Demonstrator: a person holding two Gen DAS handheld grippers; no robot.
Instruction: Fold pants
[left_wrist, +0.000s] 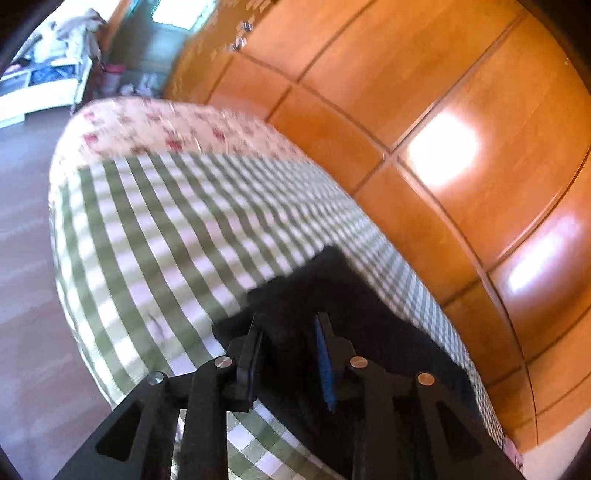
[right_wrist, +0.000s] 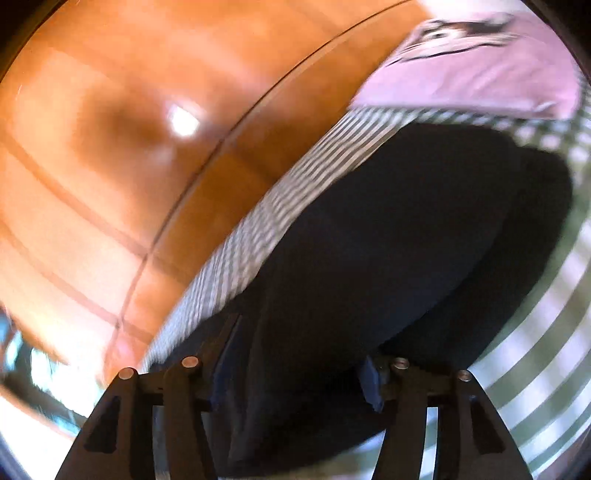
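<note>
The black pants lie on the green-and-white checked bedspread, near the wardrobe side of the bed. My left gripper is open just above the pants' end, jaws a moderate gap apart with dark cloth behind them. In the right wrist view the pants fill the middle as a long dark shape. My right gripper is open wide, with a fold of the pants lying between its fingers. Whether the cloth touches the pads is blurred.
An orange wooden wardrobe runs along the bed's far side, and shows in the right wrist view. A pink pillow lies at the head. A floral cover sits at the bed's foot. Wooden floor lies left.
</note>
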